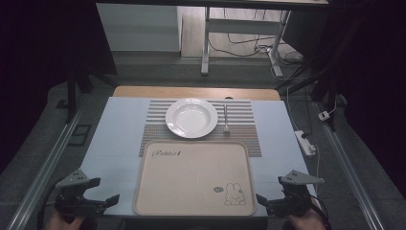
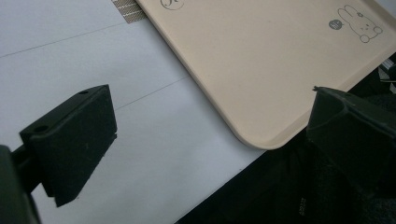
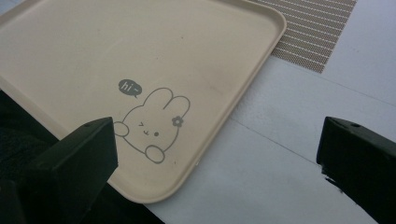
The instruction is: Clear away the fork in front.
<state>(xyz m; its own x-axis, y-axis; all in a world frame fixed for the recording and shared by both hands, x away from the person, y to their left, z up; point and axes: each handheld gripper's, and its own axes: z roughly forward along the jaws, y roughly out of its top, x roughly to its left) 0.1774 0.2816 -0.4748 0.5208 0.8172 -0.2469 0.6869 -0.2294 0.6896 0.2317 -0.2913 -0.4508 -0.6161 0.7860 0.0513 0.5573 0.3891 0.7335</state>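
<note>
A beige tray (image 1: 191, 177) with a rabbit print lies at the table's near edge, nothing on it. Behind it a white plate (image 1: 191, 117) rests on a striped placemat (image 1: 244, 120), with a fork (image 1: 226, 120) to the plate's right. My left gripper (image 1: 98, 194) is open, low at the tray's near left corner (image 2: 261, 140), holding nothing. My right gripper (image 1: 268, 196) is open too, by the tray's near right corner (image 3: 154, 196), its jaws wide apart over the rabbit drawing (image 3: 152, 126) and the white tabletop.
The white tabletop (image 1: 115, 139) has bare room on both sides of the tray. A power strip (image 1: 305, 142) and cables lie off the table's right edge. A desk frame (image 1: 239, 43) stands behind the table.
</note>
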